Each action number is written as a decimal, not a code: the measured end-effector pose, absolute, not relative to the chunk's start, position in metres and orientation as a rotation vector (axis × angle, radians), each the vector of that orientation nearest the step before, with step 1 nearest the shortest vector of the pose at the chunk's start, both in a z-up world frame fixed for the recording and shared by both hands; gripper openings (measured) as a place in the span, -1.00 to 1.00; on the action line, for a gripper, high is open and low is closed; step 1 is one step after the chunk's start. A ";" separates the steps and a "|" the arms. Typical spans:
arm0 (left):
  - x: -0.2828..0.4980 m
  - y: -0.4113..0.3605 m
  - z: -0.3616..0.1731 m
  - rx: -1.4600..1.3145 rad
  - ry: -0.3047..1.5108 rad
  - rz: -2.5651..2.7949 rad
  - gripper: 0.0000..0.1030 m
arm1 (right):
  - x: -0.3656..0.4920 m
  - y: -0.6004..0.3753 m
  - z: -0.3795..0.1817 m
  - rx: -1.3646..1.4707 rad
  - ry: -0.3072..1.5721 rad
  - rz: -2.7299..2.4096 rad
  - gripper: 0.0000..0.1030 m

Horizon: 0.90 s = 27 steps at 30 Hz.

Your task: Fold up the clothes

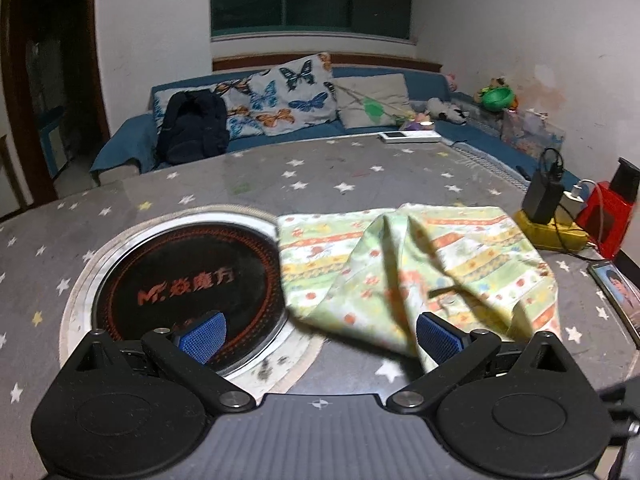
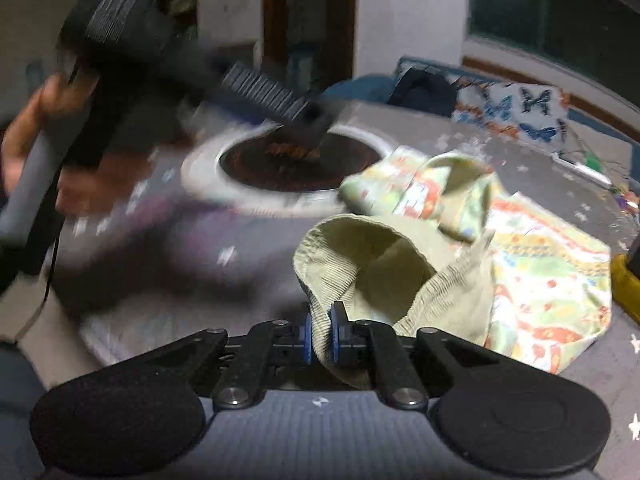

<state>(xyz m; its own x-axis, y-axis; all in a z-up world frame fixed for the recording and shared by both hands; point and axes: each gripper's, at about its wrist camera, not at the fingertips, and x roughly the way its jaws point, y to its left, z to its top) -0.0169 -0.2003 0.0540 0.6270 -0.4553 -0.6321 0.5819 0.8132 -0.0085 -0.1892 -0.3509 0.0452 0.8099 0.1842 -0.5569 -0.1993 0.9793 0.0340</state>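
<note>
Left wrist: left gripper (image 1: 320, 336), fingers spread wide, empty, over the star-print surface (image 1: 240, 184). Printed garment (image 1: 420, 264) rumpled beside the inset burner (image 1: 188, 280).

Right wrist: right gripper (image 2: 320, 338) clamped on the ribbed waistband (image 2: 332, 264). Light, limp cloth; hold hems.

The left gripper (image 1: 318, 338) hangs over the star-patterned surface (image 1: 240, 184), its blue-padded fingers (image 1: 204, 338) spread wide with nothing between them. The left finger lies over a round black hob (image 1: 188, 276); the right one is at the near edge of a rumpled printed garment (image 1: 420, 264).
</note>
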 end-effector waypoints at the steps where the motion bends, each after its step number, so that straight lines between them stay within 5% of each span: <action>1: -0.016 -0.204 0.055 0.209 0.662 -0.608 1.00 | -0.191 -0.351 0.047 -0.026 0.588 0.207 -0.73; 8: -0.002 -0.241 0.061 0.232 0.663 -0.685 1.00 | -0.207 -0.349 0.057 -0.019 0.559 0.220 -0.26; 16: 0.013 -0.288 0.048 0.308 0.680 -0.727 0.99 | -0.205 -0.381 0.069 0.024 0.515 0.061 -0.22; 19: 0.016 -0.294 0.039 0.309 0.704 -0.732 0.85 | -0.192 -0.395 0.063 0.052 0.532 -0.001 -0.22; 22: 0.020 -0.294 0.030 0.303 0.739 -0.736 0.38 | -0.181 -0.407 0.056 0.081 0.551 -0.047 -0.22; 24: 0.024 -0.293 0.025 0.297 0.764 -0.736 -0.23 | -0.175 -0.411 0.052 0.099 0.560 -0.048 -0.22; 27: 0.028 -0.290 0.020 0.278 0.794 -0.736 -0.62 | -0.162 -0.411 0.045 0.079 0.571 -0.052 -0.21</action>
